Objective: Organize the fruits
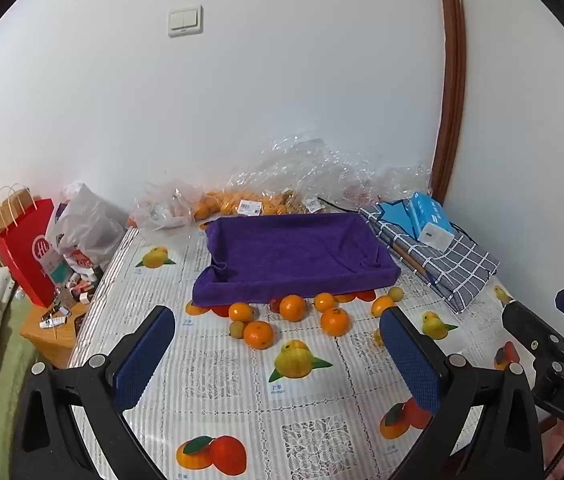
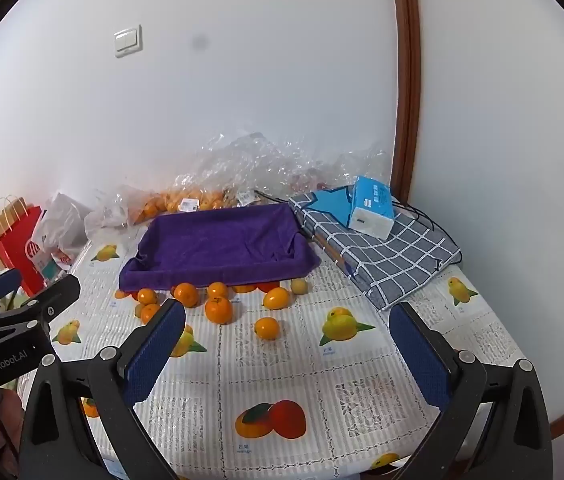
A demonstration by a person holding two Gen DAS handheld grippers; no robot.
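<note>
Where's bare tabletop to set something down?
Free: the near table, between the loose oranges and both open grippers; also inside the purple tray. Crowded: the tray's front edge, the bags behind it, the checked cloth right.

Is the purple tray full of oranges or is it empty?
Empty. The purple tray shows only its bare purple cloth lining inside. The oranges all lie on the table in front of it.
</note>
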